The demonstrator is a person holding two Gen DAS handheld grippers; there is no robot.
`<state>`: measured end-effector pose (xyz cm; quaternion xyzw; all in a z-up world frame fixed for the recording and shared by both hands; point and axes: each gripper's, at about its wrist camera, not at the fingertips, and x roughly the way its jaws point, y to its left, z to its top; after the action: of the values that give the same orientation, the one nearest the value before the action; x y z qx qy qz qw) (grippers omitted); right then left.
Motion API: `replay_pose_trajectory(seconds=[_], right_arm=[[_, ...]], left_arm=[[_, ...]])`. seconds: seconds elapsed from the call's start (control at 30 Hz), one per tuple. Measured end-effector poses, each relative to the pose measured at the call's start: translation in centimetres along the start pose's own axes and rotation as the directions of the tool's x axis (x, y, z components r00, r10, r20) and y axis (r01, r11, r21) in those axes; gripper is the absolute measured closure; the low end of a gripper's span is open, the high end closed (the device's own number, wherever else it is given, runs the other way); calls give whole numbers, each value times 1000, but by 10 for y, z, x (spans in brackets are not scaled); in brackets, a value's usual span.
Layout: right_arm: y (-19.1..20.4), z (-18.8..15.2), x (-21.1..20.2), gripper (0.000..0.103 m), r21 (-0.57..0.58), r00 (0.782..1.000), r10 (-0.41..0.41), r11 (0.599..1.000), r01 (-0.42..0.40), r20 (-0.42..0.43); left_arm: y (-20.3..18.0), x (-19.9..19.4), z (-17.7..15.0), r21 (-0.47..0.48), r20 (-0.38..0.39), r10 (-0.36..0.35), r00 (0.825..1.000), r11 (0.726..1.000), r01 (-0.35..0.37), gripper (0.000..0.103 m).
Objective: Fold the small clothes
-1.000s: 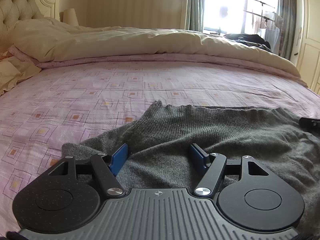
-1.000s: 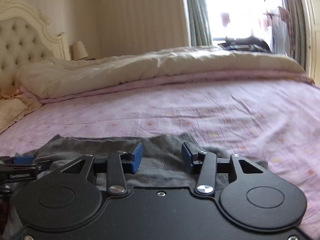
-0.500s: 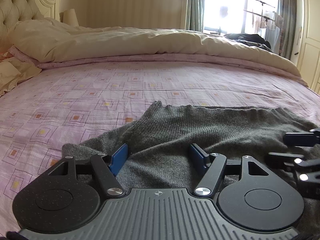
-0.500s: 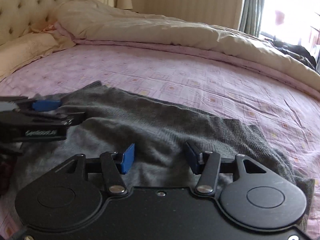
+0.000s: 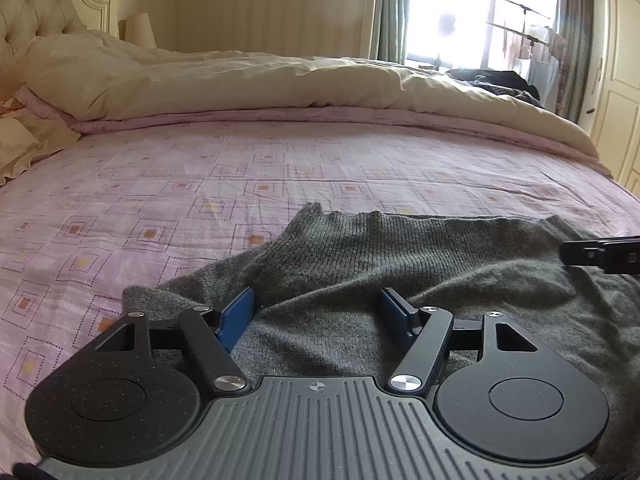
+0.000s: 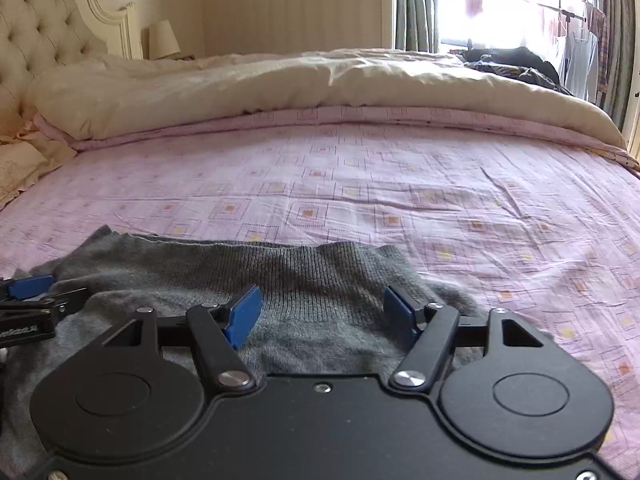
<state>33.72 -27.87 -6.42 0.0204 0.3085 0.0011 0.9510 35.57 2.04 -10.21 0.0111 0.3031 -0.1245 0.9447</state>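
A grey knitted garment lies rumpled on the pink patterned bedsheet, its ribbed hem on the far side. My left gripper hovers open over its left part, blue pads apart with only flat knit below them. My right gripper stands over the garment near its right end; its jaws are opening and nothing is pinched between them. The right gripper's tip shows at the right edge of the left wrist view. The left gripper's blue fingertip shows at the left edge of the right wrist view.
A cream duvet is bunched along the far side of the bed, with a tufted headboard and pillows at the left. Dark clothes lie by the bright window. A cream wardrobe stands at the right.
The right gripper swung left and then back right over the garment's right end, and its jaws widened. The left gripper stayed still and open.
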Motion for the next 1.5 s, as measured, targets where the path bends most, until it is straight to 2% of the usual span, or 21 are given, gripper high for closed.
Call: replay_pose_trajectory(seconds=[0.13, 0.2, 0.3, 0.37, 0.4, 0.47, 0.5, 0.6, 0.67, 0.73, 0.83, 0.93, 1.03, 1.17, 1.23, 1.37, 1.4, 1.5], right_arm=[[4, -8, -35, 32, -45, 998, 49, 998, -48, 33], [10, -13, -44, 31, -77, 997, 67, 995, -65, 31], [13, -31, -54, 31, -107, 997, 74, 992, -73, 4], [16, -48, -56, 31, -172, 999, 33, 984, -37, -28], [16, -59, -58, 31, -207, 999, 5, 978, -13, -42], [9, -78, -66, 29, -216, 1000, 2, 976, -8, -29], [5, -83, -71, 28, -211, 999, -3, 978, -4, -33], [-4, -90, -84, 28, -199, 999, -1, 980, -5, -32], [-15, -84, -90, 28, -142, 998, 45, 989, -49, -36], [-32, -79, -99, 28, -38, 996, 84, 996, -84, -9], [-61, -69, -103, 24, 123, 996, 90, 988, -91, 18], [-94, -65, -93, 24, 284, 990, 139, 950, -132, -7], [-116, -67, -72, 24, 411, 971, 236, 890, -196, -48], [-125, -70, -55, 22, 467, 956, 293, 850, -244, -32], [-129, -69, -48, 19, 499, 942, 336, 820, -281, -22], [-136, -67, -36, 5, 550, 915, 403, 761, -345, 17], [-136, -66, -34, 1, 555, 908, 418, 749, -360, 24], [-137, -64, -30, 0, 559, 901, 432, 742, -370, 22]], left_arm=[[0, 0, 11, 27, -54, -36, 998, 999, 37, 31], [-3, -9, 17, 28, -77, -29, 997, 999, 31, 31], [-11, -33, 14, 13, -47, -65, 997, 998, 65, 31], [-23, -49, 0, 103, -50, -72, 996, 992, 76, 30], [-29, -55, -9, 172, -54, -51, 997, 983, 60, 30], [-35, -62, -28, 277, -49, -11, 999, 961, 24, 28], [-33, -67, -35, 293, -33, -9, 999, 956, 18, 28], [-21, -77, -48, 220, -20, -20, 1000, 975, 24, 25], [-17, -79, -51, 173, -11, -28, 1000, 984, 29, 24], [-18, -79, -51, 173, 0, -29, 1000, 985, 29, 24], [-16, -76, -50, 157, 5, -40, 999, 987, 39, 23], [-14, -79, -55, 141, 11, -48, 999, 989, 46, 23], [-15, -79, -56, 142, 10, -44, 999, 989, 42, 23], [-15, -80, -56, 138, 2, -46, 999, 989, 45, 23], [-16, -80, -51, 141, -26, -51, 998, 989, 54, 23], [-26, -86, -26, 124, -106, -65, 992, 989, 78, 24], [-31, -90, -18, 112, -106, -76, 991, 990, 88, 24], [-50, -94, 5, 107, -88, -103, 991, 988, 112, 23]])
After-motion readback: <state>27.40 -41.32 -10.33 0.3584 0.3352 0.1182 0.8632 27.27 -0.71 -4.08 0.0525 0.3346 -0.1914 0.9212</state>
